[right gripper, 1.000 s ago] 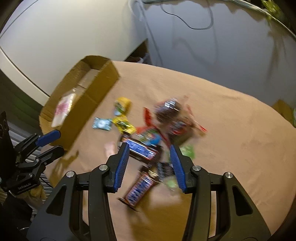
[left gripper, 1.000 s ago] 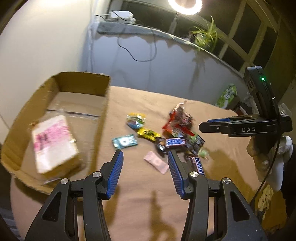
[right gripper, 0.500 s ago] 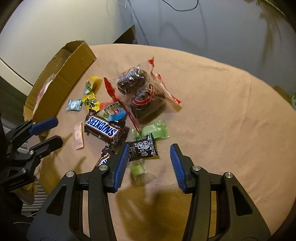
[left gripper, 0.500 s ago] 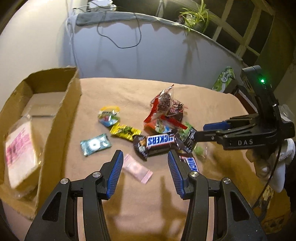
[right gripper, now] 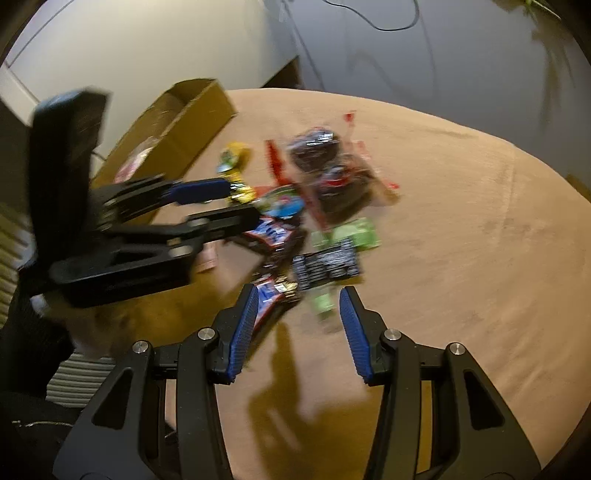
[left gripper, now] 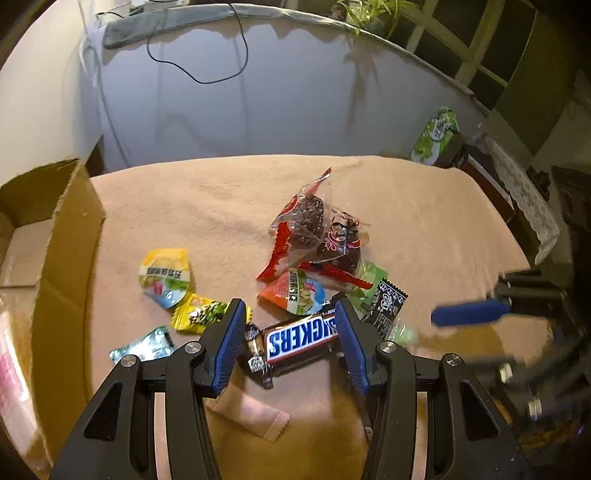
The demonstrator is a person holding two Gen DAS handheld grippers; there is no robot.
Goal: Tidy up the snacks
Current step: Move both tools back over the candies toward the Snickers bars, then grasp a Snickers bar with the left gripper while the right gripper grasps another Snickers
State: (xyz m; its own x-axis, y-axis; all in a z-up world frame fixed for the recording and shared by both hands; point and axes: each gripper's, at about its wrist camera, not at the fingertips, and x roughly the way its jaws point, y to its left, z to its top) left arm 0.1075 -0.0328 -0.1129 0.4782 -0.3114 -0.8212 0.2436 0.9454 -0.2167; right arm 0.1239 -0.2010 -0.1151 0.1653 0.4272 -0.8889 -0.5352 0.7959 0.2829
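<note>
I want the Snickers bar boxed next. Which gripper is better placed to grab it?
Left. The left gripper is open with the Snickers bar lying right between its fingers, and the cardboard box sits on its side. The right gripper is open too, but over the green and black packets.

A dim room with a pale wall behind the counter.
The counter (left gripper: pixel 424 206) has a tan cloth. A black cable (left gripper: pixel 207 75) hangs on the wall (left gripper: pixel 295 103). A plant (left gripper: pixel 364 9) stands on the ledge, beside a dark window (left gripper: pixel 476 40) with light frames.
</note>
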